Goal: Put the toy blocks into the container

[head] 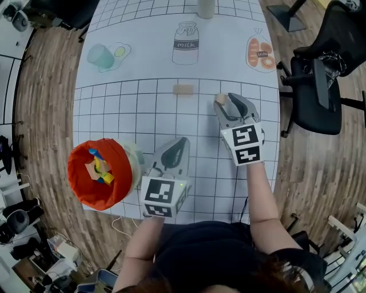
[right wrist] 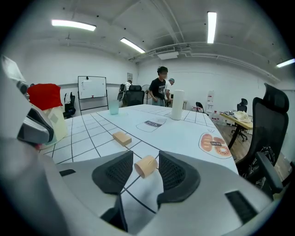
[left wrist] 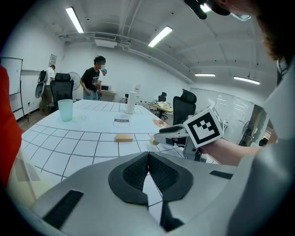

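A pale wooden cylinder block lies on the gridded mat between the wide-apart fingers of my right gripper; its pads do not press on it. A flat rectangular wooden block rests further left on the mat. The orange-red container stands at the table's front left with several coloured blocks inside. My left gripper hovers just right of the container, its pads touching at the tip with nothing held.
A mint cup and a white roll stand at the far side of the table. A black office chair sits off the right edge. People stand beyond the table.
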Demonstrator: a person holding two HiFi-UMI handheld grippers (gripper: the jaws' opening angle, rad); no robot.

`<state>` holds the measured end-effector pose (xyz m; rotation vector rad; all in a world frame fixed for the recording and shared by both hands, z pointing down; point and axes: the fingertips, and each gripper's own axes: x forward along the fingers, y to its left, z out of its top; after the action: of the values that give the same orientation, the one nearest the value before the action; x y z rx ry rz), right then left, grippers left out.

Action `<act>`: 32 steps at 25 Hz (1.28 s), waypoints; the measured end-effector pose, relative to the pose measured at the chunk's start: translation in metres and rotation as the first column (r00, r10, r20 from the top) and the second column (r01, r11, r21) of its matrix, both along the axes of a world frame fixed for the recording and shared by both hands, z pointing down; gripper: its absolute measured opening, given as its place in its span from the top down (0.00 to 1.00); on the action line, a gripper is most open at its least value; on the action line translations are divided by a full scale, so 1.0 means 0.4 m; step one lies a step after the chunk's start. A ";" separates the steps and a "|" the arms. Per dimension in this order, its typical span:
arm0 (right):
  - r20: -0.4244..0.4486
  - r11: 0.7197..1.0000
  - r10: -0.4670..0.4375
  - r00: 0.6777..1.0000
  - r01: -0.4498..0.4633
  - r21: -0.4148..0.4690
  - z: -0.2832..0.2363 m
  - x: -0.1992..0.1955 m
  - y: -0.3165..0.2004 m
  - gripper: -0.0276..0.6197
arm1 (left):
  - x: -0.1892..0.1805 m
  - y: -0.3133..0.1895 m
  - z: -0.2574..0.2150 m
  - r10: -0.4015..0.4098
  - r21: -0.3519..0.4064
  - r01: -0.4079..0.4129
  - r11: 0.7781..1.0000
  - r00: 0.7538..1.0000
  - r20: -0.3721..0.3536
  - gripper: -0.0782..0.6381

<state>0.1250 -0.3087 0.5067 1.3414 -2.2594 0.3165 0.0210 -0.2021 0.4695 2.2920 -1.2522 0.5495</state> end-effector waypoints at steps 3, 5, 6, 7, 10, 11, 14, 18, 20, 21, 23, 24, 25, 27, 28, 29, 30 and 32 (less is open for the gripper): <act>-0.006 1.000 -0.003 1.000 0.003 -0.024 0.020 -0.002 -0.004 0.66 | 0.003 -0.002 0.019 0.020 -0.012 -0.020 1.000 1.000 0.004 0.85; -0.002 0.999 -0.004 1.000 0.004 -0.043 0.030 -0.004 -0.008 0.66 | 0.005 -0.004 0.028 0.030 -0.022 -0.030 0.999 1.000 0.004 0.85; -0.002 0.999 -0.004 1.000 0.004 -0.053 0.036 -0.005 -0.010 0.66 | 0.006 -0.006 0.031 0.034 -0.024 -0.034 0.999 0.999 0.002 0.85; -0.004 0.998 -0.004 1.000 0.004 -0.063 0.041 -0.006 -0.012 0.65 | 0.007 -0.007 0.033 0.038 -0.027 -0.038 0.999 0.999 0.000 0.85; -0.013 0.997 -0.002 1.000 0.001 -0.083 0.056 -0.009 -0.017 0.63 | 0.006 -0.010 0.040 0.044 -0.036 -0.044 0.998 0.999 -0.001 0.85; -0.014 0.996 -0.002 1.000 0.001 -0.086 0.060 -0.011 -0.018 0.63 | 0.004 -0.011 0.041 0.044 -0.037 -0.044 0.998 0.999 0.001 0.85; -0.033 0.996 -0.009 0.999 0.006 -0.091 0.071 -0.019 -0.020 0.64 | -0.004 -0.008 0.041 0.044 -0.037 -0.043 0.998 0.999 0.001 0.85; -0.037 0.995 -0.014 0.999 0.011 -0.098 0.075 -0.023 -0.016 0.65 | -0.016 0.002 0.034 0.046 -0.024 -0.046 0.999 0.999 -0.005 0.85; -0.031 0.995 -0.010 0.999 0.007 -0.098 0.069 -0.021 -0.014 0.65 | -0.019 0.008 0.028 0.045 -0.017 -0.045 0.999 0.999 -0.006 0.85; -0.033 0.996 -0.007 0.999 0.004 -0.093 0.063 -0.019 -0.013 0.65 | -0.021 0.013 0.025 0.044 -0.017 -0.044 0.999 0.999 -0.007 0.85; -0.040 0.997 -0.004 0.999 0.001 -0.078 0.043 -0.018 -0.009 0.65 | -0.023 0.025 0.017 0.046 -0.015 -0.046 0.999 0.999 -0.009 0.85; -0.041 0.997 -0.005 0.999 0.002 -0.072 0.031 -0.020 -0.005 0.65 | -0.023 0.030 0.010 0.048 -0.011 -0.048 0.999 0.999 -0.011 0.85; -0.041 0.998 -0.008 0.999 0.005 -0.064 0.016 -0.023 0.000 0.65 | -0.023 0.036 0.002 0.052 -0.005 -0.052 0.999 0.999 -0.013 0.85; -0.043 0.999 -0.020 0.999 0.018 -0.040 -0.019 -0.032 0.011 0.65 | -0.023 0.047 -0.020 0.058 0.010 -0.058 0.998 0.998 -0.023 0.85; -0.042 0.999 -0.029 0.999 0.028 -0.026 -0.039 -0.039 0.018 0.66 | -0.024 0.054 -0.034 0.059 0.017 -0.058 0.998 0.998 -0.033 0.85; -0.039 0.999 -0.041 0.998 0.040 -0.012 -0.062 -0.048 0.027 0.65 | -0.027 0.063 -0.047 0.056 0.020 -0.055 0.998 0.997 -0.046 0.85; -0.034 0.999 -0.054 0.998 0.054 -0.001 -0.086 -0.058 0.039 0.65 | -0.033 0.074 -0.061 0.048 0.019 -0.047 0.999 0.997 -0.057 0.85; -0.019 0.996 -0.084 0.996 0.084 0.019 -0.138 -0.083 0.067 0.65 | -0.050 0.099 -0.090 0.031 0.019 -0.030 0.999 0.997 -0.072 0.85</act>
<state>0.0919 -0.2821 0.4516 1.2502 -2.3019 0.2524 0.0009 -0.1624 0.4334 2.3273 -1.1943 0.4632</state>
